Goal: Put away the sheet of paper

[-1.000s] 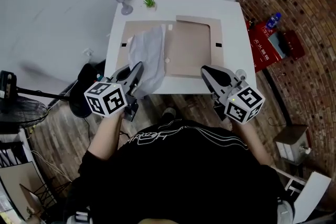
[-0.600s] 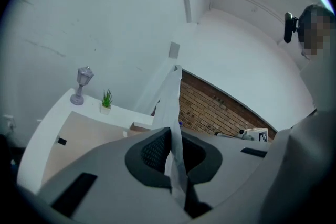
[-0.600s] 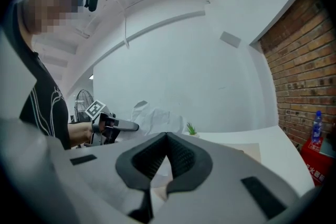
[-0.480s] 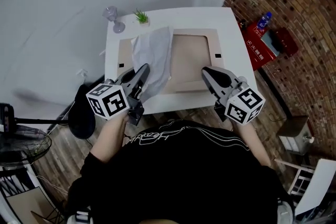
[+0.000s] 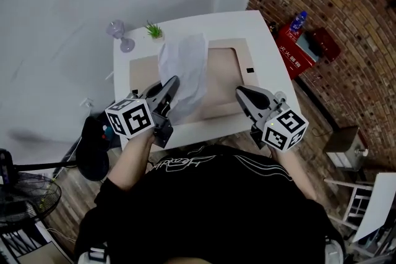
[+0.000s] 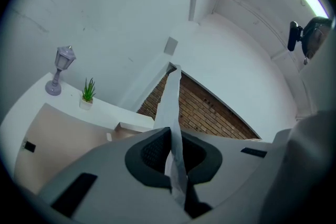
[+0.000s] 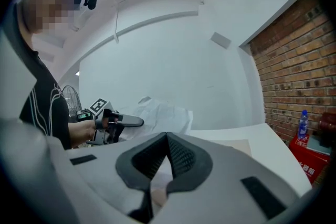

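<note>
The white sheet of paper (image 5: 183, 68) hangs crumpled in the air above the beige mat (image 5: 223, 80) on the white table (image 5: 267, 65). My left gripper (image 5: 174, 81) is shut on the sheet's lower edge. In the left gripper view the sheet (image 6: 173, 94) runs edge-on up from between the pads of that gripper (image 6: 171, 138). My right gripper (image 5: 240, 91) hovers over the table's near right edge, shut, with nothing in it. In the right gripper view, past that gripper (image 7: 167, 139), the left gripper (image 7: 116, 122) holds the sheet (image 7: 164, 113) up.
A small potted plant (image 5: 154, 30) and a purple lamp ornament (image 5: 119, 35) stand at the table's far left corner. A red box (image 5: 302, 41) with a blue bottle (image 5: 299, 18) lies on the floor by the brick wall. A fan (image 5: 25, 195) stands at the lower left.
The left gripper has lifted the sheet off the mat's left side and carried it up and to the right. The right gripper has hardly moved.
</note>
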